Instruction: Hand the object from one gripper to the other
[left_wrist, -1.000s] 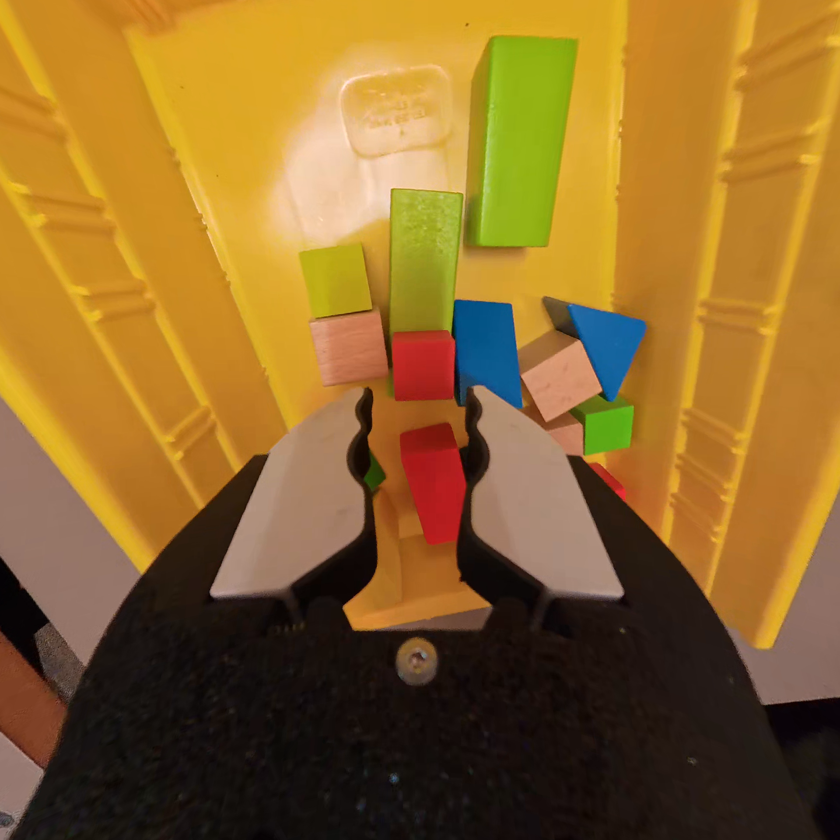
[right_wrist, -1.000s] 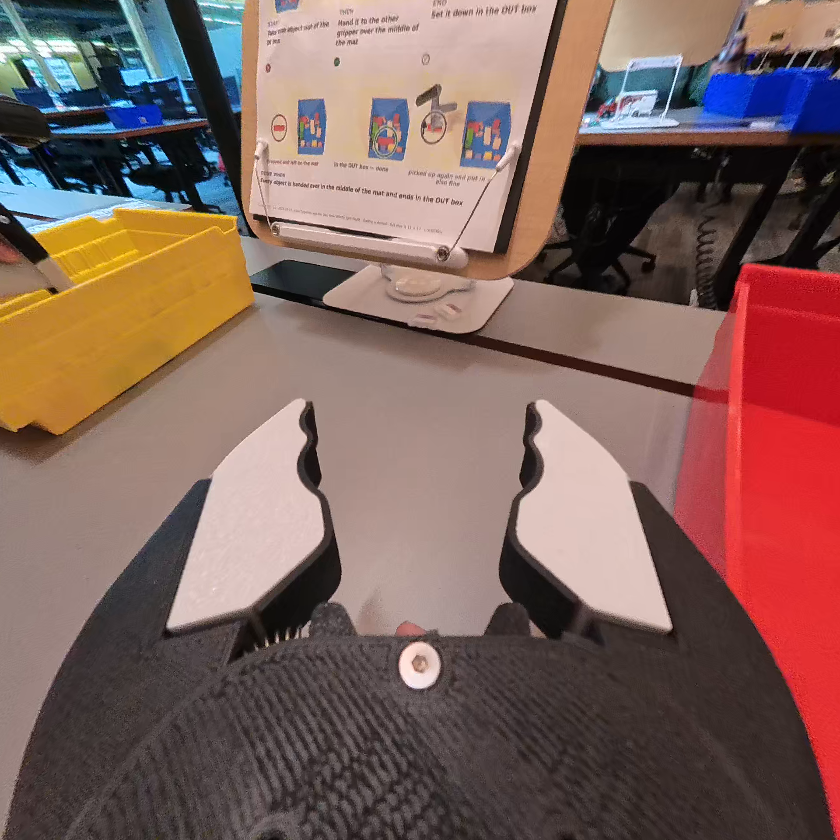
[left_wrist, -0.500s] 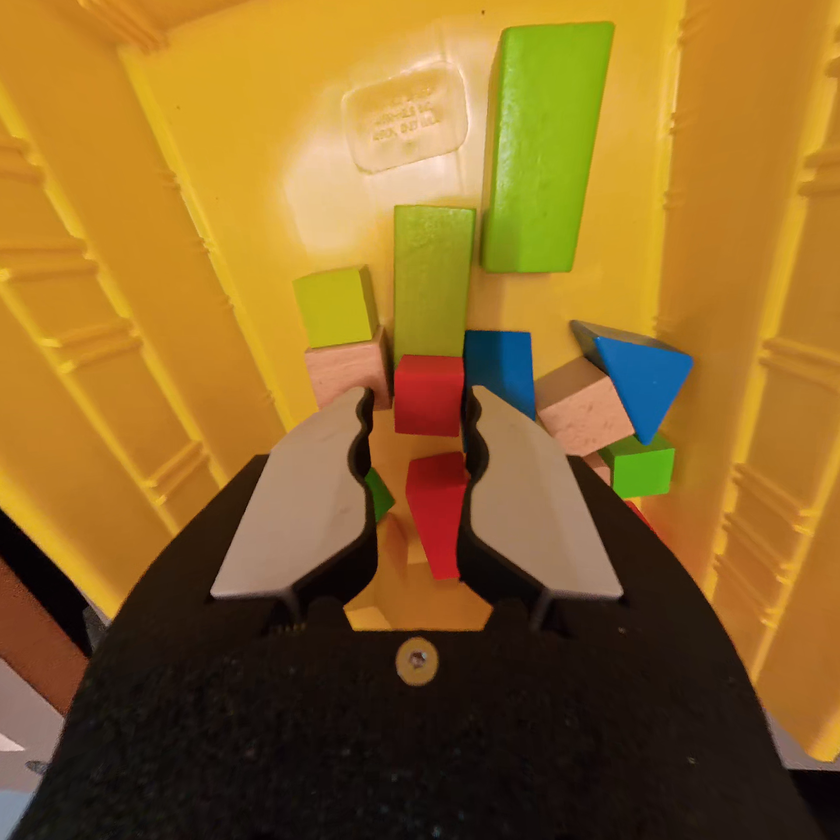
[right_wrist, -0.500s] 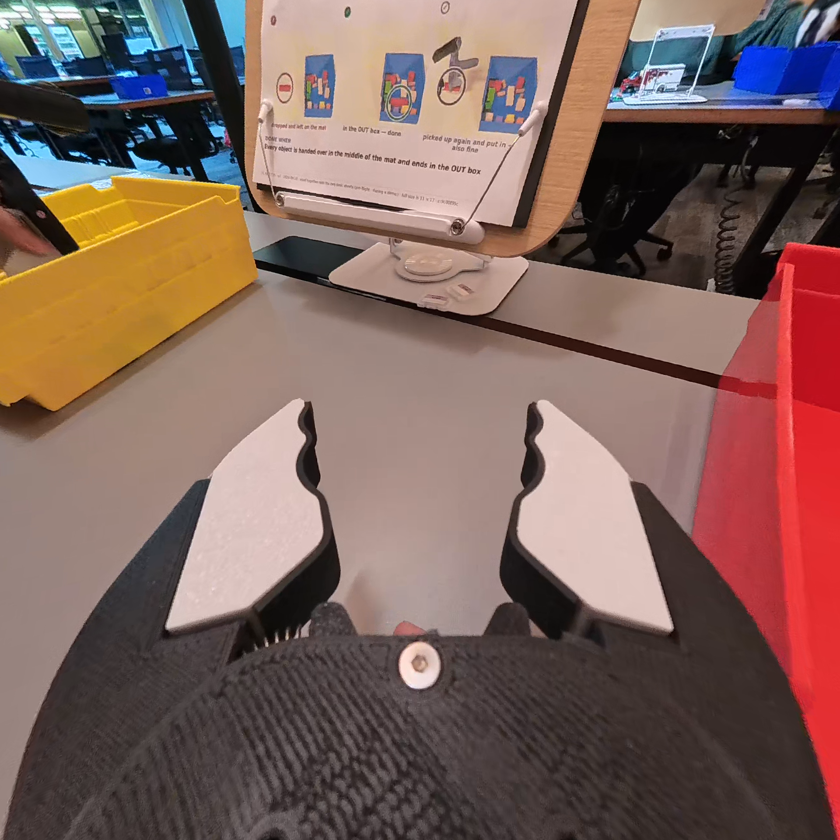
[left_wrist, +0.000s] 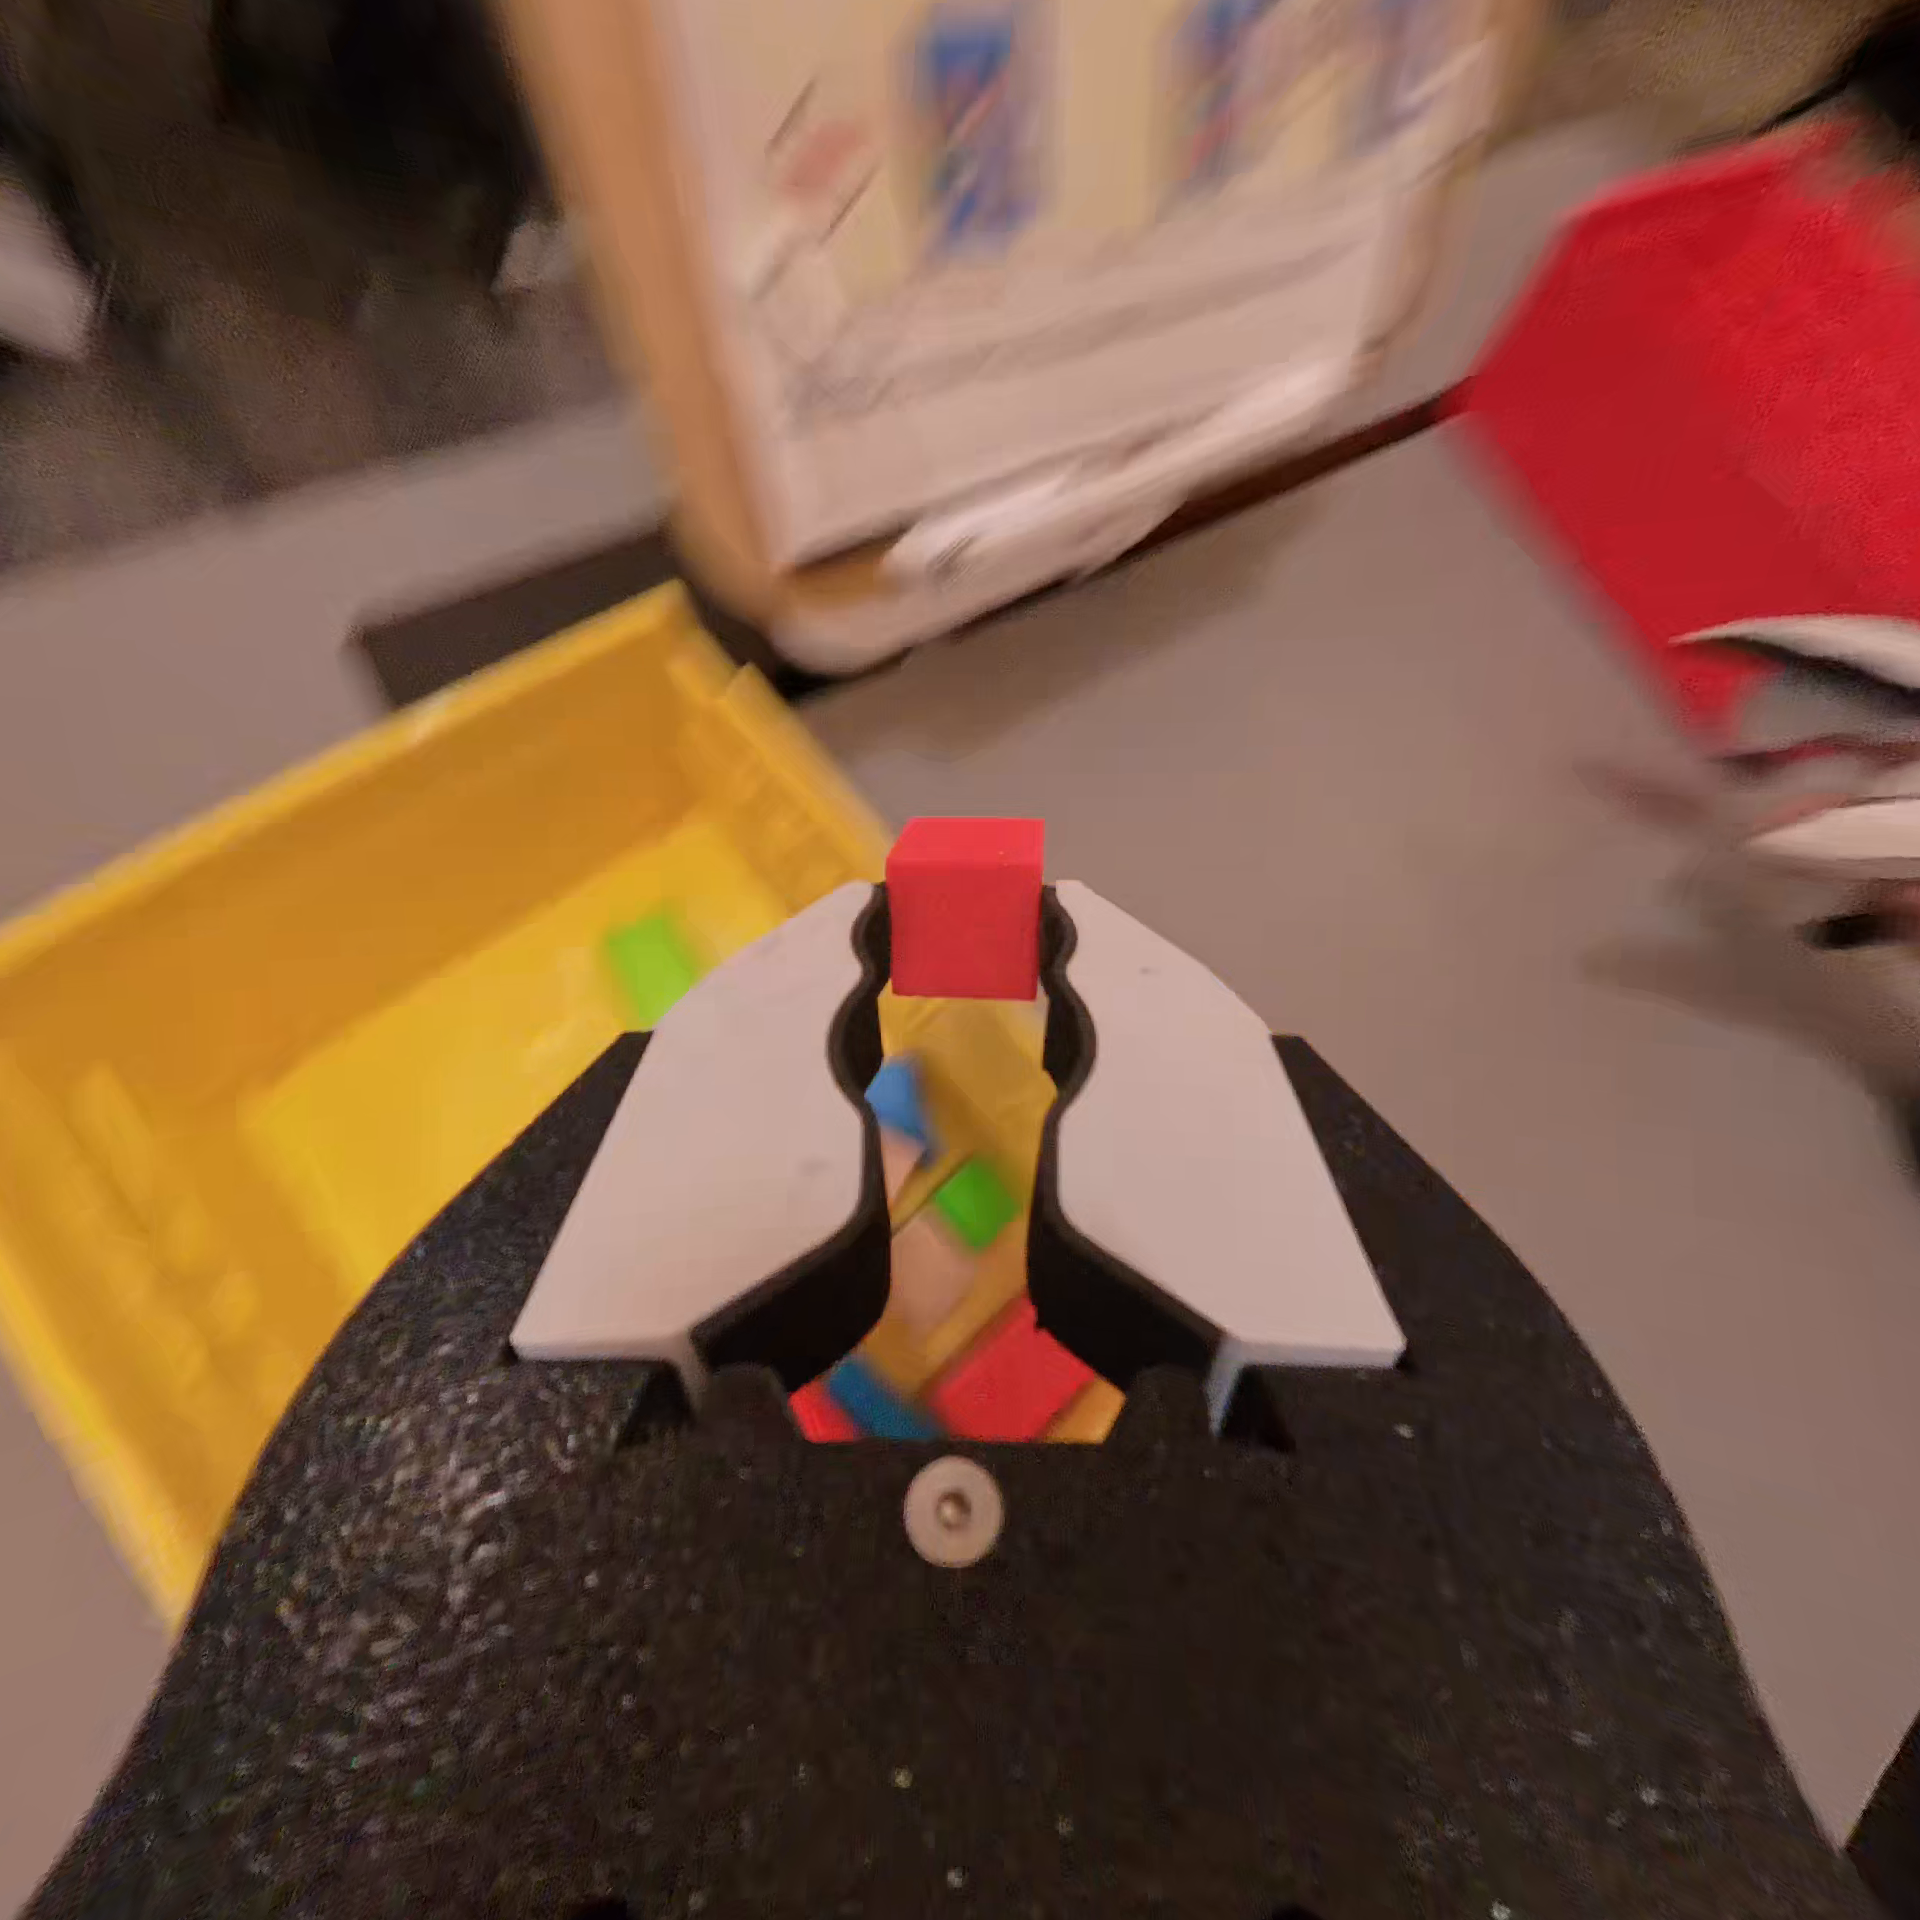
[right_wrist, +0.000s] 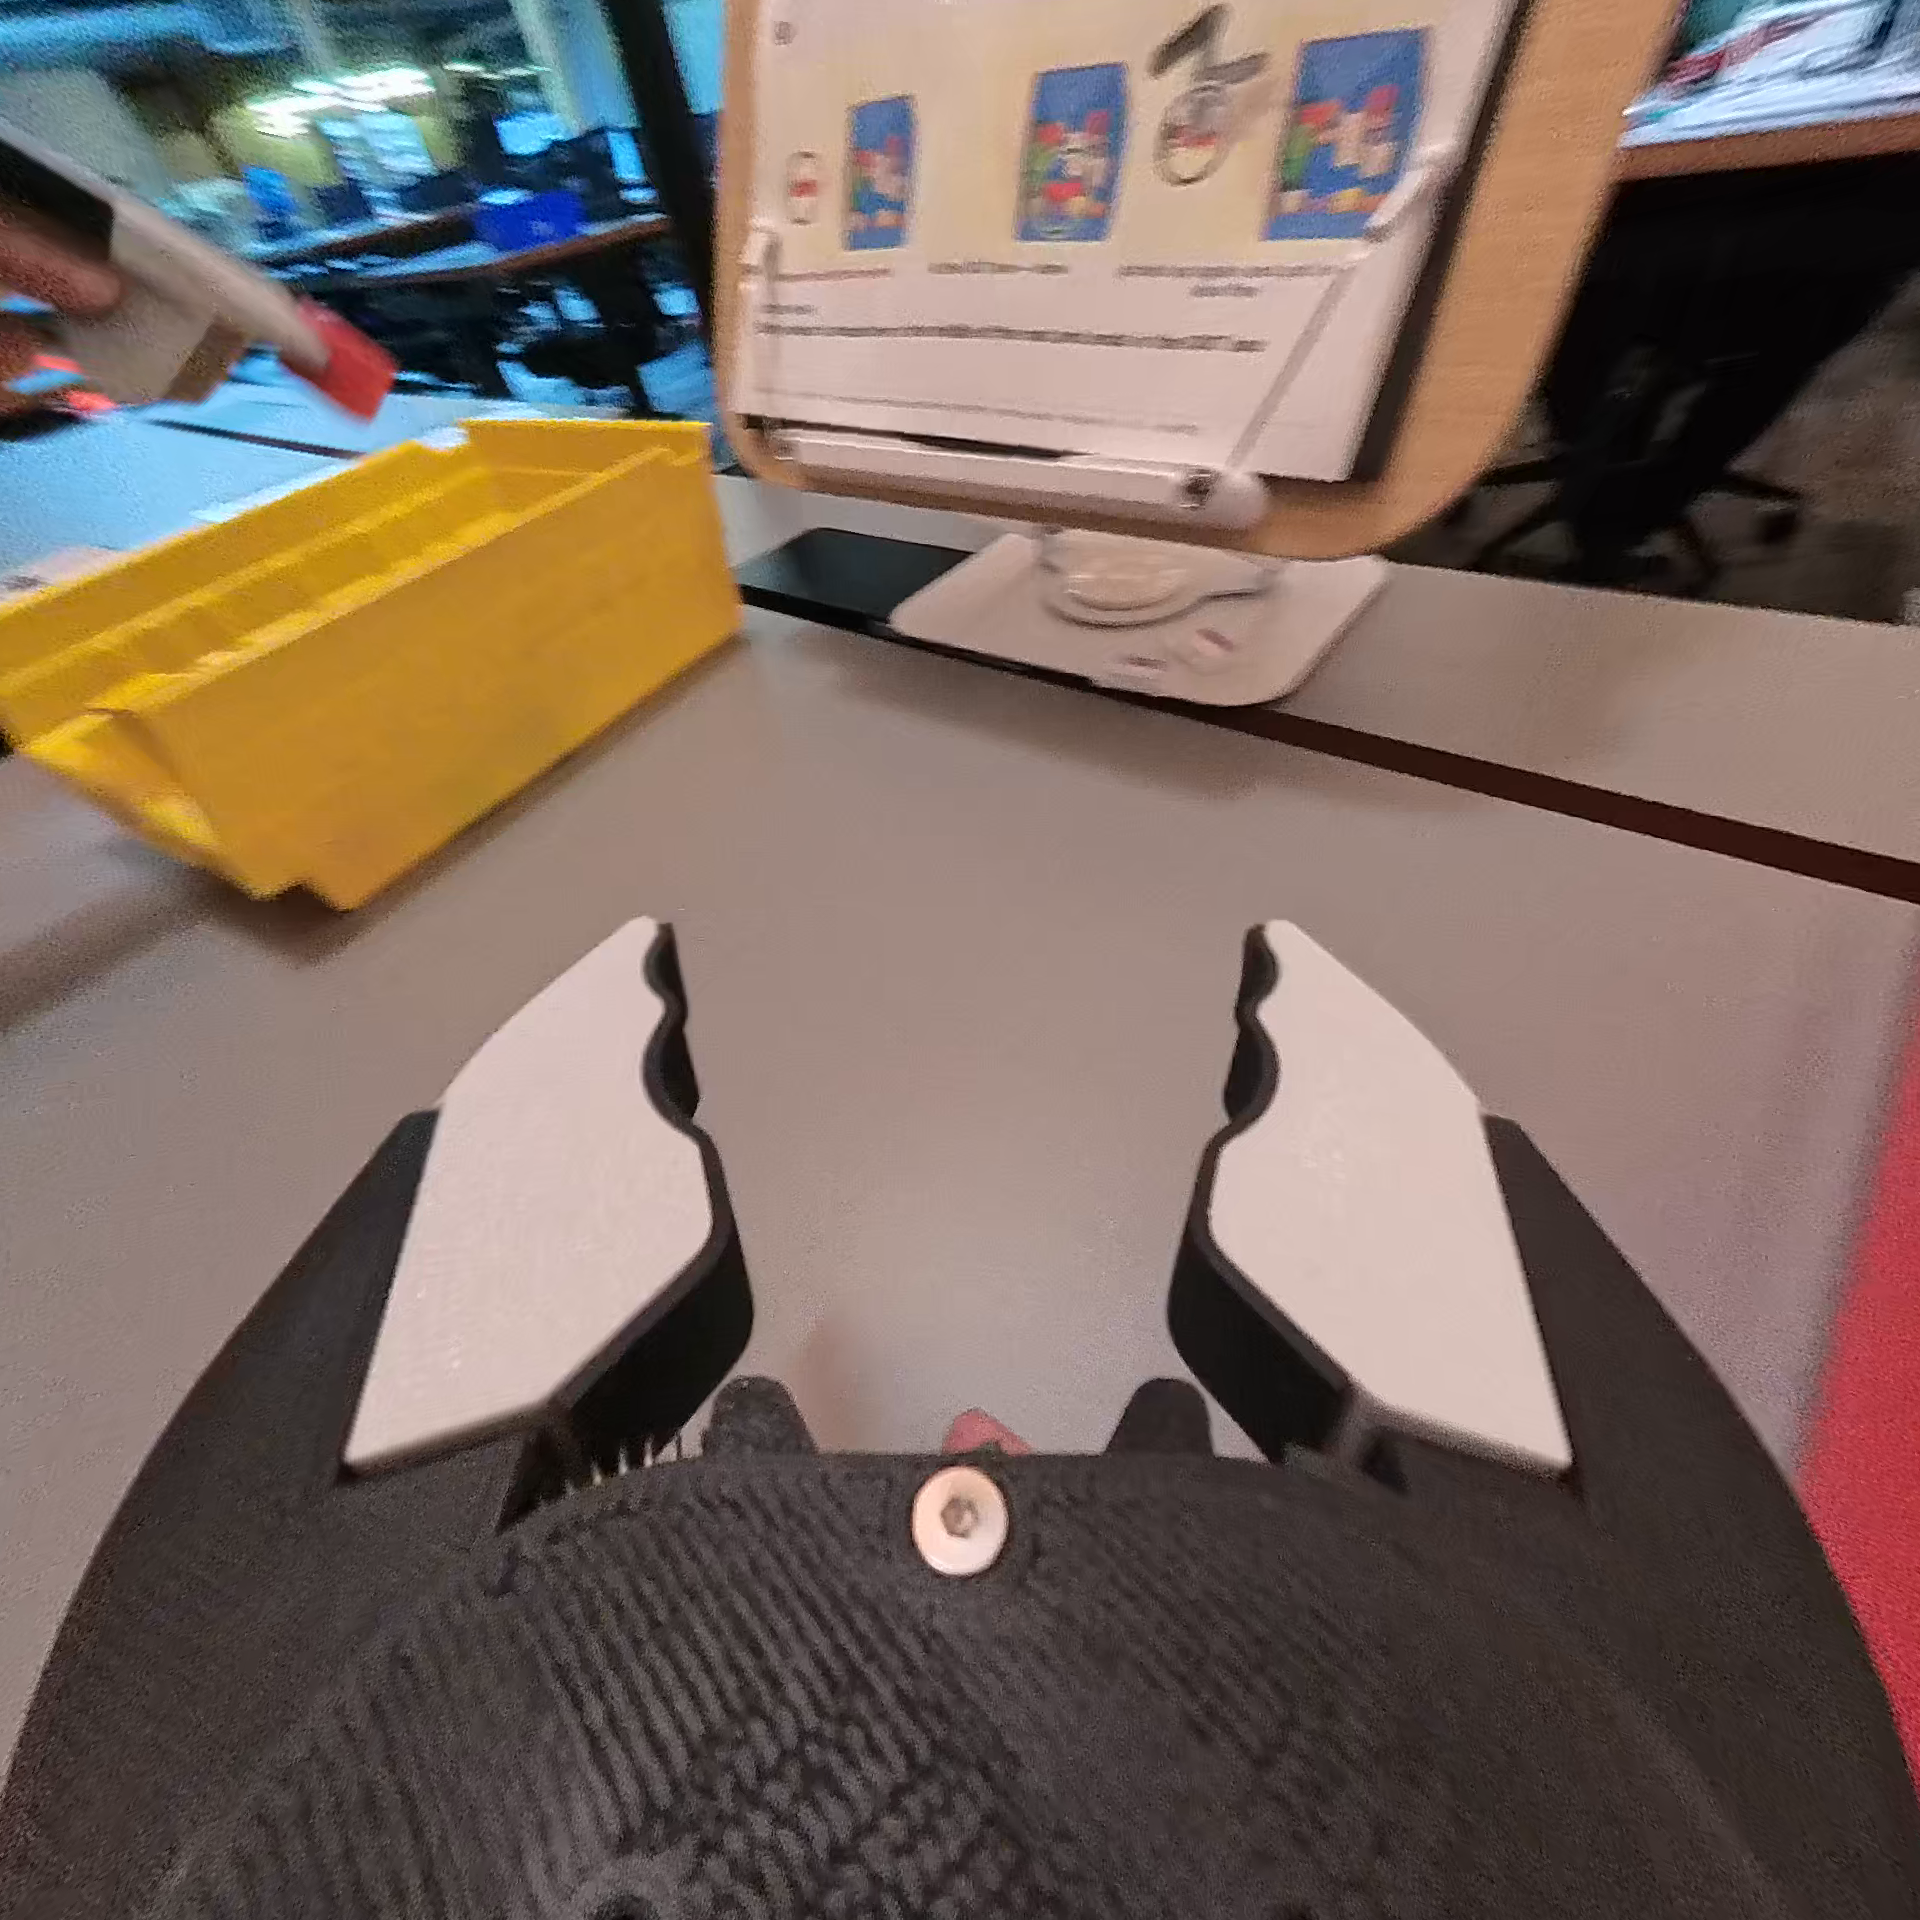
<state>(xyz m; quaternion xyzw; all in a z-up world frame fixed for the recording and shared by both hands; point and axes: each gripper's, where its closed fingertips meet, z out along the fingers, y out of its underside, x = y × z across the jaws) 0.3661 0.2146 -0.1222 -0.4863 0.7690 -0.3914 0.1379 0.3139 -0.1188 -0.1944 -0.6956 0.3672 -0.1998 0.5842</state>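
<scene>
Office-like lab: rows of desks (right_wrist: 436, 239), chairs (right_wrist: 1704, 343).

Left wrist view motion-blurred: instruction board (left_wrist: 1039, 291) unreadable, red bin (left_wrist: 1714, 395) cut by right edge, blocks in yellow bin (left_wrist: 364, 935) smeared, partly hidden behind fingers (left_wrist: 727, 1143).

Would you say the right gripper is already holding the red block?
No: the right gripper stands wide open over bare table, while the red block is clamped in the left gripper.

My white-faced, black-backed fingers (left_wrist: 1164, 1049) pinch a plain red block (left_wrist: 966, 914). Below sits a yellow bin (left_wrist: 312, 935) of green, blue, red and pale wood blocks (left_wrist: 971, 1205). The table (right_wrist: 987, 831) is grey, the other bin (left_wrist: 1714, 416) red.
</scene>
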